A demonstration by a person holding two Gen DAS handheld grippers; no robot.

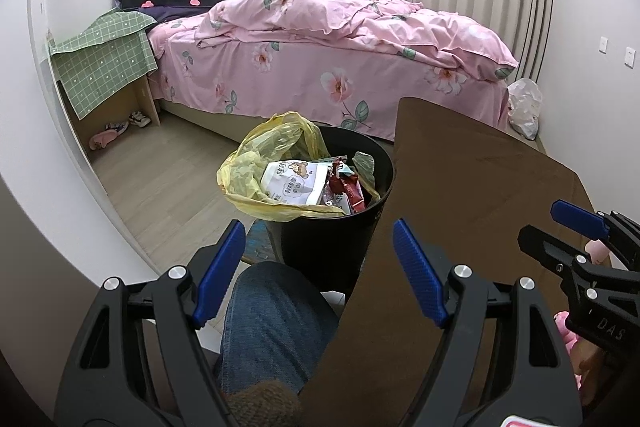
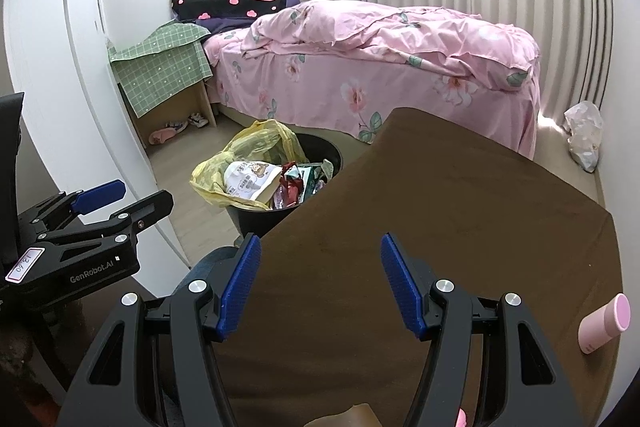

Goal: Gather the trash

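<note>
Nearest our lenses, both tools fill the lower part of each frame: our left gripper [image 1: 320, 275] with its blue ribbed pads spread wide and nothing between them, and our right gripper [image 2: 320, 283] likewise wide apart and empty. Under the left gripper we see a knee in blue denim [image 1: 276, 323]. Beneath the right gripper lies the brown cloth-covered tabletop [image 2: 460, 211], with a pink cylindrical bottle [image 2: 604, 323] on its side at the lower right edge. At centre frame in the left view stands the round black trash bin [image 1: 332, 247], just beside the table edge, with a loose yellow plastic bag liner [image 1: 256, 167] holding a white printed snack packet [image 1: 294, 183] and red wrappers [image 1: 346, 189]. Across the upper frame runs a bed under a pink floral quilt [image 1: 340, 31]. At right, on the floor, sits a crumpled white plastic bag [image 1: 524, 107].
</note>
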